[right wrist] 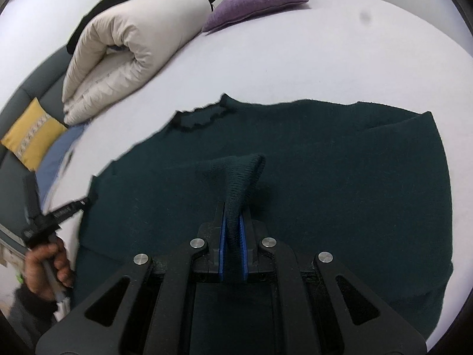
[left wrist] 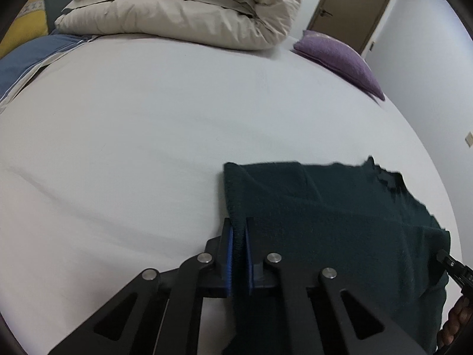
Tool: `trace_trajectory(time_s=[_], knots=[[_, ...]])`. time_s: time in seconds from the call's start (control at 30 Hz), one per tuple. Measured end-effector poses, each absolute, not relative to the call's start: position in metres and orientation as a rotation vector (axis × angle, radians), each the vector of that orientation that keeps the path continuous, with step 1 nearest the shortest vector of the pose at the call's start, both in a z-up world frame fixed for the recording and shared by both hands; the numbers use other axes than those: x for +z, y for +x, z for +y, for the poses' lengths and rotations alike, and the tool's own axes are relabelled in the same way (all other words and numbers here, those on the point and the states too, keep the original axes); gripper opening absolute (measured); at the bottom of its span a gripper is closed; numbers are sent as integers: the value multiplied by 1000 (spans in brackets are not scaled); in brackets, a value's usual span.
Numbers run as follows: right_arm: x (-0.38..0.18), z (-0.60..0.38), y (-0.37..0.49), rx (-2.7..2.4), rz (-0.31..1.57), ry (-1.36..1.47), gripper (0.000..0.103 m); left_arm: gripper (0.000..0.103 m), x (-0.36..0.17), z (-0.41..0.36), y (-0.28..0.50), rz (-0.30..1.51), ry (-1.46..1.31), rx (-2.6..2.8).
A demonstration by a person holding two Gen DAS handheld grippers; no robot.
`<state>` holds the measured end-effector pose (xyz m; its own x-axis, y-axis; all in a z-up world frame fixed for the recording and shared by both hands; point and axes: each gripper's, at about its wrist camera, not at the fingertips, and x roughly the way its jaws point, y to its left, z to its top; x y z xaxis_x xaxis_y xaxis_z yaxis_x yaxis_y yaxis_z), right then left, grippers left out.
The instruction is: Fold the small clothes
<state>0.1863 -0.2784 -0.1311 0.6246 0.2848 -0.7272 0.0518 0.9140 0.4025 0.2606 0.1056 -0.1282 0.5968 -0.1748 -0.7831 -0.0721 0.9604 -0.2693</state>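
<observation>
**Operator:** Left gripper status is requested.

**Technician:** Its blue-padded fingers are clamped together on the edge of the dark green sweater. A vertical fold of knit is pinched between the pads. In the right wrist view the same gripper is seen at the sweater's left edge, held by the person's left hand.

**Operator:** And the right gripper?

**Technician:** It is likewise closed on the sweater. A ribbed cuff is gripped between the pads and is raised above the flat body of the garment. Only a small part of this gripper is visible in the left wrist view, at the sweater's right edge, so its jaws cannot be judged there.

**Operator:** Where is the sweater located?

**Technician:** It is spread on the white bed sheet, with its frilled neckline toward the folded beige duvet. A fold is visible at the sweater's far right side.

**Operator:** What else is placed relative to the sweater?

**Technician:** A purple cushion is positioned well beyond it, beside the duvet. A yellow cushion and blue fabric are seen off its left side. A brown door is visible behind the purple cushion in the left wrist view.
</observation>
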Motion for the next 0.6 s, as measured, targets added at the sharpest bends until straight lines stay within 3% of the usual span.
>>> trace_trajectory(time_s=[0.17, 0.3, 0.43, 0.6], knots=[[-123, -275, 186, 137, 889, 419, 7, 8, -129, 105, 267, 933, -269, -46], [-156, -288, 196, 78, 980, 442, 7, 9, -141, 100, 271, 938, -219, -44], [-170, -313, 188, 136, 939, 644, 4, 9, -140, 99, 271, 926, -200, -47], [-160, -314, 181, 87, 909, 580, 7, 12, -144, 104, 270, 917, -228, -59]])
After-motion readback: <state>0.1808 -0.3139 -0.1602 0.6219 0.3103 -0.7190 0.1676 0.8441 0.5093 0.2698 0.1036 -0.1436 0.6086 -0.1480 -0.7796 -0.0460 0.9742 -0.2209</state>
